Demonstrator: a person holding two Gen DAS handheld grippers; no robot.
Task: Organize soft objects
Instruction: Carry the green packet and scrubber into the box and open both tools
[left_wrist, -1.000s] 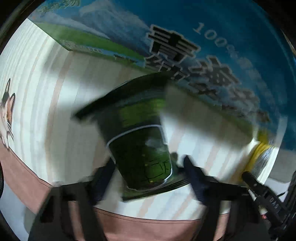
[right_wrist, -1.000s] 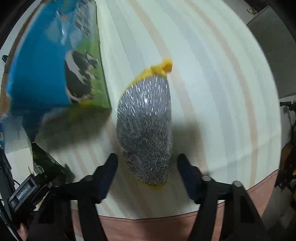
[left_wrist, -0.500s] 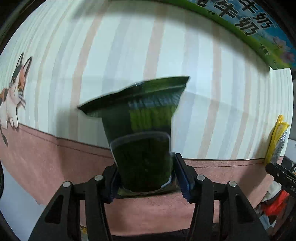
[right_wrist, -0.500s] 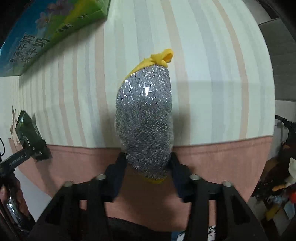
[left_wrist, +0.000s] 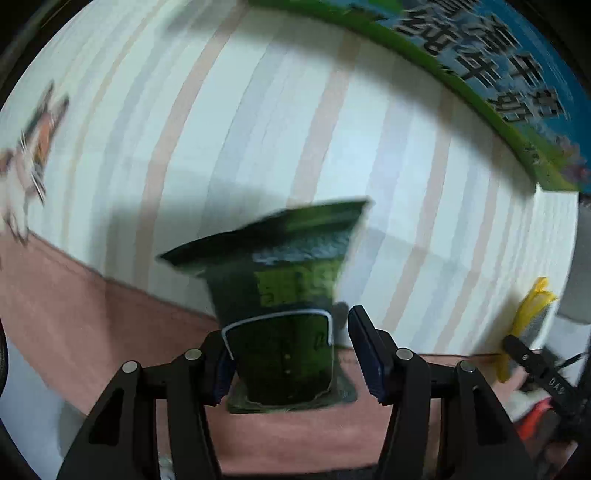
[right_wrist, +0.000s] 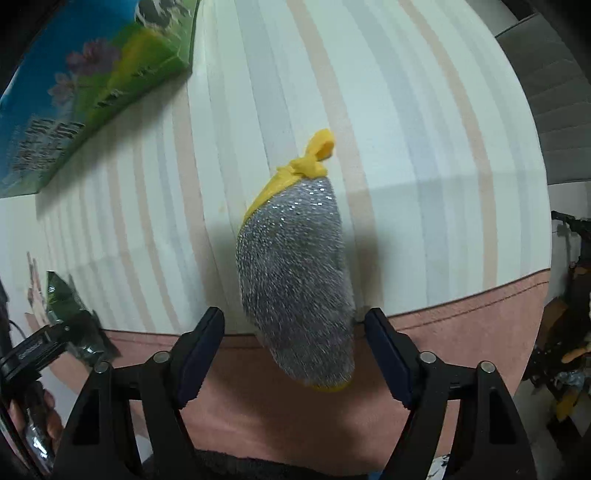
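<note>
Silver-glitter scrubber (right_wrist: 299, 291) with yellow knot lies at table edge between spread right gripper (right_wrist: 293, 328), untouched. Left gripper (left_wrist: 286, 345) spread around green packet (left_wrist: 284, 321); contact unclear. Milk carton (right_wrist: 92, 85) at 10 o'clock. Best retreat straight back.

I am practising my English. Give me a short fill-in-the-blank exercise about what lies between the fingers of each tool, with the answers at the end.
1. Between the fingers of the left tool is a dark ___ packet.
2. The silver scouring pad at the right tool has a ___ knot at its far end.
3. The tablecloth under both has a pattern of ___.

Answers: green; yellow; stripes
</note>
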